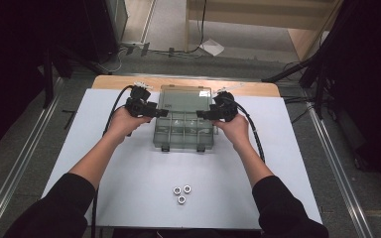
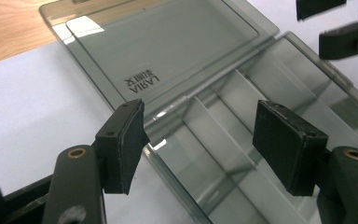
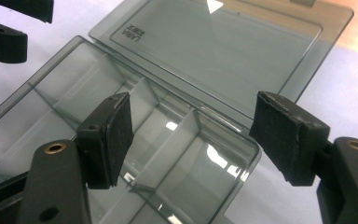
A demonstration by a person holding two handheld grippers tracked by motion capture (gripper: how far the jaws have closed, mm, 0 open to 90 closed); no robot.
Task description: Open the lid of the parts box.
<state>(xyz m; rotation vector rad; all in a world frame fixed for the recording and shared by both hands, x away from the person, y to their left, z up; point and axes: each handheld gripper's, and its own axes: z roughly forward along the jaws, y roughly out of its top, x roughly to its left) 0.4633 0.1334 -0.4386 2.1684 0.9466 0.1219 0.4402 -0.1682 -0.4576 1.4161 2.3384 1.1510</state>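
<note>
A smoky clear plastic compartment box (image 1: 184, 130) lies open on the white table, its lid (image 1: 185, 97) folded flat toward the far edge. My left gripper (image 1: 162, 113) hovers at the box's left side near the hinge, and my right gripper (image 1: 202, 115) hovers at its right side. In the left gripper view the left gripper (image 2: 205, 140) is open over the dividers (image 2: 228, 140) with nothing between its pads. In the right gripper view the right gripper (image 3: 193, 135) is likewise open above the empty compartments (image 3: 177, 158). The lid (image 2: 168, 46) carries small printed lettering.
Three metal nuts (image 1: 182, 192) lie together near the table's front edge. A wooden strip (image 1: 124, 82) runs along the far edge of the white tabletop (image 1: 129, 163). Dark stands and cables stand on the floor beyond the table.
</note>
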